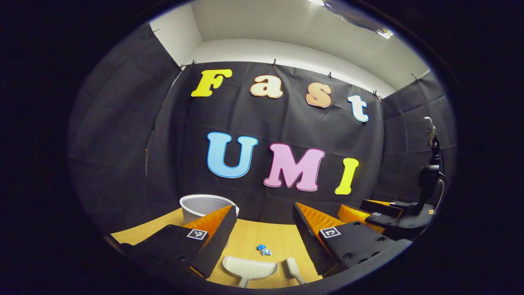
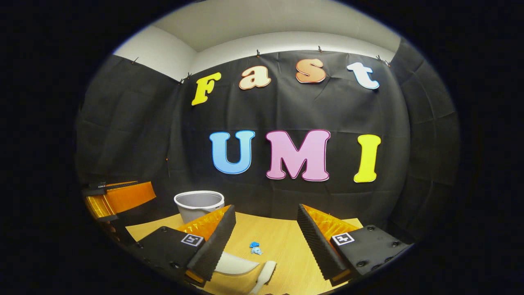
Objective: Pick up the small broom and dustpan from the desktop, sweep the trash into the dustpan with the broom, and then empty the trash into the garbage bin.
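Black cloth walls point(image 1: 123, 155), white ceiling point(image 1: 286, 28), wooden desktop point(image 2: 286, 241)

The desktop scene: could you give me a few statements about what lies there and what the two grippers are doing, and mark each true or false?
1. The dustpan and small broom lie side by side on the desktop. True.
2. The left gripper is shut on the dustpan. False: its jaws stand wide open above the desktop, holding nothing.
3. The blue trash lies on the desktop, beyond the dustpan. True.
4. The trash is already in the garbage bin. False: it lies on the wood, apart from the bin.
5. The right gripper holds the broom. False: it is open and empty.
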The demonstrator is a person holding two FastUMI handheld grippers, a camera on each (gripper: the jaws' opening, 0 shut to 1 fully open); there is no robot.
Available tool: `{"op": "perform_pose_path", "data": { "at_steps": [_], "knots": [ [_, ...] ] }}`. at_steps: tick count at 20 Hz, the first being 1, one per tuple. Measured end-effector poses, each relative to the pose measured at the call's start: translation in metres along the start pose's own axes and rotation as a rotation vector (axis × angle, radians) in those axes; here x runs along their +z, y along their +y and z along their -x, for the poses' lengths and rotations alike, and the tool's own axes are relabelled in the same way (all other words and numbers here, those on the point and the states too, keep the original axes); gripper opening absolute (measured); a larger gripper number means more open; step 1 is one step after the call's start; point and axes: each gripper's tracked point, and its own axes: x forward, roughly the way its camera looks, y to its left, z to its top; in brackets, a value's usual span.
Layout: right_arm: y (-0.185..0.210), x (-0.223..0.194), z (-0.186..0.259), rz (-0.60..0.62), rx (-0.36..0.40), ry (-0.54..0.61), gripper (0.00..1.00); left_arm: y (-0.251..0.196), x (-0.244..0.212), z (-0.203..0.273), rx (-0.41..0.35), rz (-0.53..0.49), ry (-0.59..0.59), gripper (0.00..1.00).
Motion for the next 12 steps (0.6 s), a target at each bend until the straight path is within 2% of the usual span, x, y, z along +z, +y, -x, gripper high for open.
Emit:
{"op": "perform_pose_path", "data": {
  "at_steps": [3, 6, 9, 12],
  "knots": [
    [-0.016, -0.007, -0.002, -0.019, 0.015, 0.008, 0.98, 0.002, -0.010, -0.005, 0.067, -0.092, 0.036, 0.82],
    [-0.041, -0.008, -0.003, -0.003, -0.040, -0.005, 0.98, -0.007, -0.021, -0.013, 0.043, -0.138, 0.075, 0.82],
    [-0.037, -0.022, -0.010, -0.007, -0.059, 0.041, 0.98, 0.001, -0.026, -0.026, 0.026, -0.074, 0.090, 0.82],
    [-0.030, -0.020, -0.015, -0.002, -0.112, 0.042, 0.98, 0.016, -0.042, -0.035, -0.016, -0.023, 0.159, 0.82]
  ]
}}
